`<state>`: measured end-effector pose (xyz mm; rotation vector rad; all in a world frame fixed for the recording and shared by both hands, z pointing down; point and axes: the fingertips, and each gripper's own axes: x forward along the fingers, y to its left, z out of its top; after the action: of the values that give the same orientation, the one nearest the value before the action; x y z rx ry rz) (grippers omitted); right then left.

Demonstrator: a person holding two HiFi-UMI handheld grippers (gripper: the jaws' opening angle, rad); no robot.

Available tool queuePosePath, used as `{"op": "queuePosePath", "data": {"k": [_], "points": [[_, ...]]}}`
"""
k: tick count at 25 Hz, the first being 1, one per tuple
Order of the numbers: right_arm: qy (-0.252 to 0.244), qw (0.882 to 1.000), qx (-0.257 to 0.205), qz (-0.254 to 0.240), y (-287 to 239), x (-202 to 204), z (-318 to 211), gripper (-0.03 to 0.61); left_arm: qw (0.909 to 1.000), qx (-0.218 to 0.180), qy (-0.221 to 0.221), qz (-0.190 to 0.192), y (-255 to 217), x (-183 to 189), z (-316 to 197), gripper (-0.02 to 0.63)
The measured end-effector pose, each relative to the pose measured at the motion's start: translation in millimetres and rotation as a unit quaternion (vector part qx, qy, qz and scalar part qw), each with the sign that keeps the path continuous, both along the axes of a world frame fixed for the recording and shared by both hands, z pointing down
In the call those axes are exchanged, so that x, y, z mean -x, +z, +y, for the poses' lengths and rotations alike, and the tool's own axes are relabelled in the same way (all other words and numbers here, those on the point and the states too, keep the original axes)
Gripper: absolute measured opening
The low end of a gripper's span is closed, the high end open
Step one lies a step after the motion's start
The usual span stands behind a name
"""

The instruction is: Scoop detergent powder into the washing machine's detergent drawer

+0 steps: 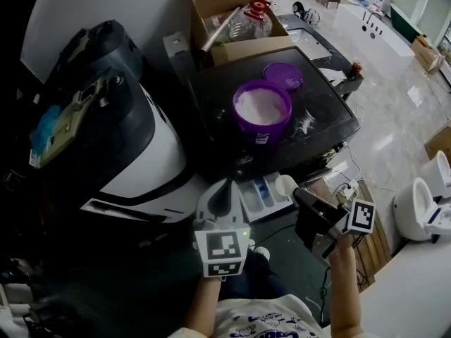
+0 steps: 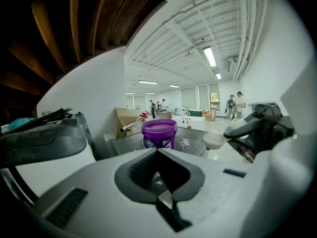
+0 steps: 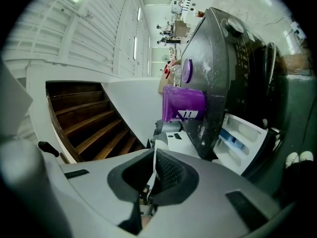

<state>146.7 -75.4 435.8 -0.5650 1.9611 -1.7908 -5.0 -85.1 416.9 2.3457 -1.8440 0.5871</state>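
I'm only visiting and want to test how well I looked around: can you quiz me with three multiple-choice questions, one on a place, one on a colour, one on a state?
1. Where does the purple plastic tub of white powder stand?
A. on the floor
B. on the dark washing machine top
C. inside a cardboard box

2. What colour is the round loose lid beside the tub?
A. purple
B. white
C. red

3. The white plastic detergent drawer is:
A. pushed shut
B. pulled open
C. lying on the floor

Answers:
1 B, the tub rests on the dark top.
2 A, the lid matches the tub.
3 B, the drawer's compartments show in front of the machine.
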Motion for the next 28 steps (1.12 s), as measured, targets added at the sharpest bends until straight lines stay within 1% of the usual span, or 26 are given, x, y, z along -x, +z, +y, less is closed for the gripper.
{"op": "queuePosePath", "data": {"k": [7,12,17,23,25,28], "points": [[0.014,1.000,0.009,0.023,13,-2,-1,0.021,0.9999,0.010,0.013,0.002,9,-2,-5,0.003],[0.029,0.996,0.010,0.088,33,-11,-3,0.021,0.9995,0.017,0.024,0.005,18,-7,-8,0.002],[0.042,0.991,0.021,0.128,50,-16,-4,0.021,0.9992,0.024,0.032,0.007,25,-9,-12,0.002],[0.049,0.981,0.019,0.185,67,-22,-9,0.021,0.9985,0.034,0.041,0.011,35,-14,-18,0.002],[0.051,0.976,0.020,0.211,73,-25,-10,0.021,0.9983,0.036,0.044,0.011,38,-16,-20,0.002],[0.055,0.964,0.034,0.257,84,-28,-8,0.021,0.9980,0.040,0.048,0.012,41,-18,-23,0.002]]}}
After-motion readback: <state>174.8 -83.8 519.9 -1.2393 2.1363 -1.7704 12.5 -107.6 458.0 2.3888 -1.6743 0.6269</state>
